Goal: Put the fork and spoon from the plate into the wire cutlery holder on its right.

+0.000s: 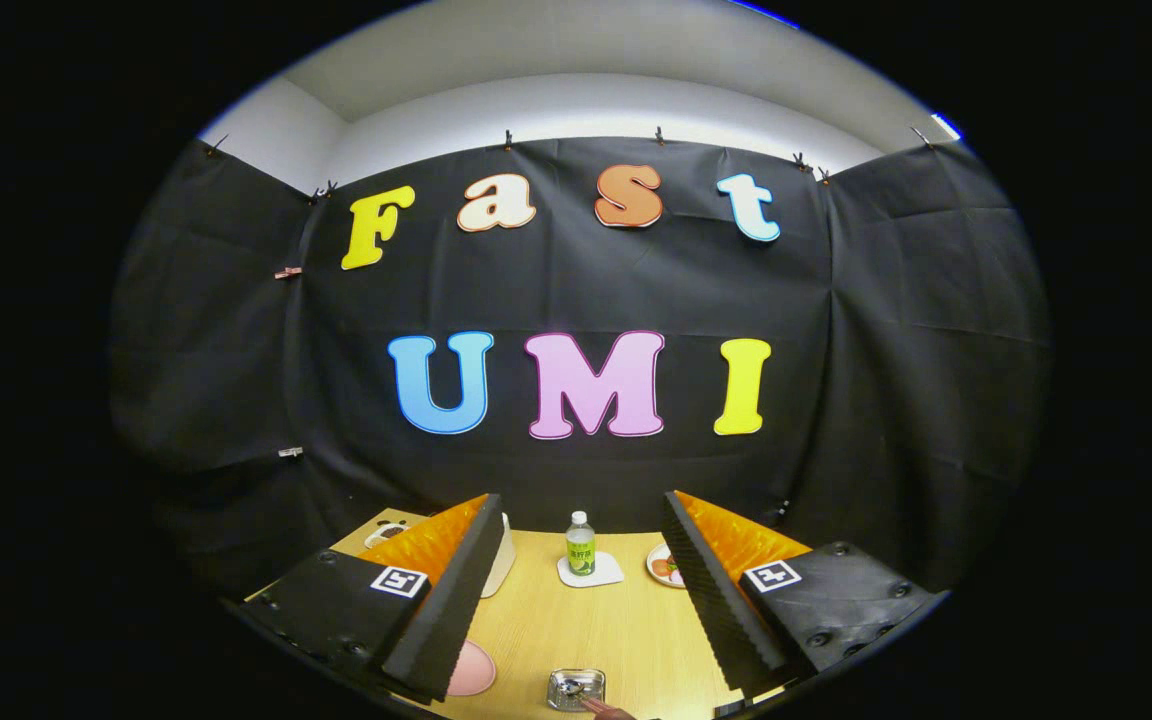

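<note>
Wire cutlery holder (576,688) below wide-open tool (581,590) (2 fingers apart)

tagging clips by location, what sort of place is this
Probably a staged recording booth rather than a real kitchen: black cloth wall clipped up behind a small wooden table set with a bottle on a coaster. The gripper hangs open over the table, fingers holding nothing.

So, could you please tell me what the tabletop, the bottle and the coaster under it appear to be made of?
Seen between the open hand-held gripper fingers:
Tabletop: light wood or wood-look laminate, matte, faint grain.
Bottle: probably clear plastic, white cap, green label.
Coaster: white, flat, matte; material unclear.
</note>
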### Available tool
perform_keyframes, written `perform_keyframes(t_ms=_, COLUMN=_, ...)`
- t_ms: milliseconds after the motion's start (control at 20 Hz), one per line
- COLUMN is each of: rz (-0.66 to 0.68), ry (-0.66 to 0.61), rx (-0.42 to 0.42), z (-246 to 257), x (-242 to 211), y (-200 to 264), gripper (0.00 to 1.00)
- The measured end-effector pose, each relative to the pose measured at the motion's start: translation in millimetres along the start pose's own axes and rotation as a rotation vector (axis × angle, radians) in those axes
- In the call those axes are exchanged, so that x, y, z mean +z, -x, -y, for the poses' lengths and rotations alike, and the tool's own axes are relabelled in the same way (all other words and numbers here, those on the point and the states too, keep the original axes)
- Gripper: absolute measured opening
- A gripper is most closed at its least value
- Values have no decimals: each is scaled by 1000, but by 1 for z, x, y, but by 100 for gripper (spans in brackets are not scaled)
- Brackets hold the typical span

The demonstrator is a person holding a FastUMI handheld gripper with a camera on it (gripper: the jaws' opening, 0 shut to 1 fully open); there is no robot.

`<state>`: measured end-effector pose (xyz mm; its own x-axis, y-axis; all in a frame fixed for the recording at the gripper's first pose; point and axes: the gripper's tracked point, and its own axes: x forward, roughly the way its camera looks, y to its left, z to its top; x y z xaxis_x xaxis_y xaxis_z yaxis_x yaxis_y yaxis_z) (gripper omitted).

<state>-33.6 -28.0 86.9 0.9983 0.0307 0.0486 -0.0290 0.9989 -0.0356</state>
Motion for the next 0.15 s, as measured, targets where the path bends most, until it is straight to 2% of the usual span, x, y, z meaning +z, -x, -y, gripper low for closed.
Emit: perform_keyframes(t_ms=150, rz=-27, ry=-11, rx=-20, z=3, x=-9, y=-6, gripper=99)
